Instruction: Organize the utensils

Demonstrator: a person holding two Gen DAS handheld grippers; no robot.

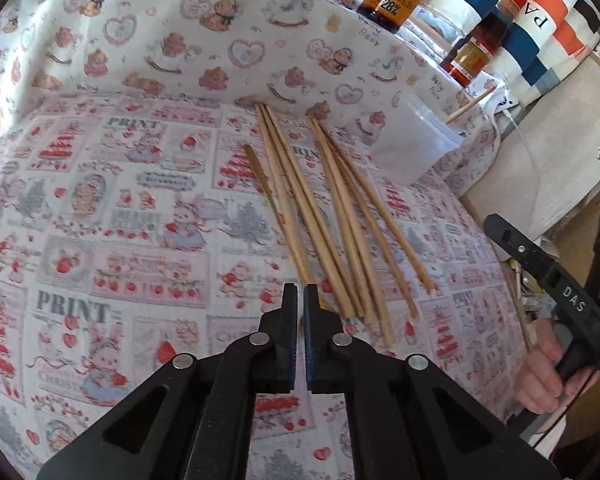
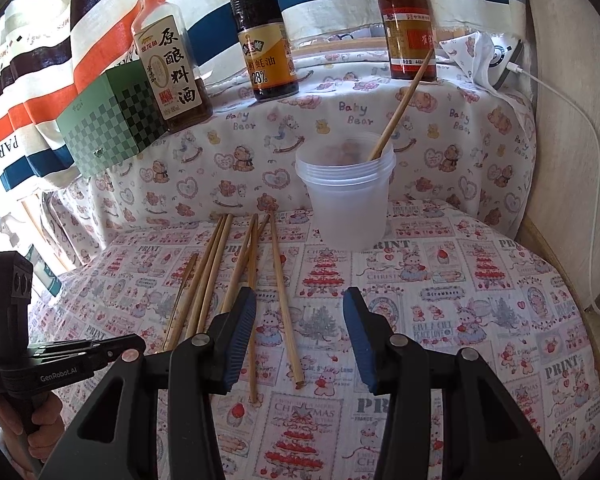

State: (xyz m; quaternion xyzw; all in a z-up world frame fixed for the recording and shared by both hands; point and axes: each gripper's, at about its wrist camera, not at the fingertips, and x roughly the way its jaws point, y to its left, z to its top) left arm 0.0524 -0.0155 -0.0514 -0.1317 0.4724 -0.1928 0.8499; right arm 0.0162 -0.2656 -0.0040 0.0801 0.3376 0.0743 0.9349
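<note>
Several wooden chopsticks (image 1: 332, 216) lie fanned out on the printed cloth (image 1: 100, 208). My left gripper (image 1: 300, 294) is shut down to a narrow slit, and the near end of the leftmost pale chopstick (image 1: 284, 200) runs into that slit. A stack of clear plastic cups (image 2: 348, 208) stands upright behind the sticks, with one chopstick (image 2: 400, 108) leaning inside. My right gripper (image 2: 300, 294) hangs open over the near ends of the chopsticks (image 2: 236, 280). One stick (image 2: 286, 312) lies between its fingers, untouched. The left gripper (image 2: 140, 344) also shows from the side at the left edge.
Sauce bottles (image 2: 268, 52) and a green checkered box (image 2: 112, 120) stand on the raised ledge behind the cups. A white charger with its cable (image 2: 572, 112) hangs at the right. The table edge (image 1: 484, 220) drops off to the right, where a hand (image 1: 548, 376) grips a handle.
</note>
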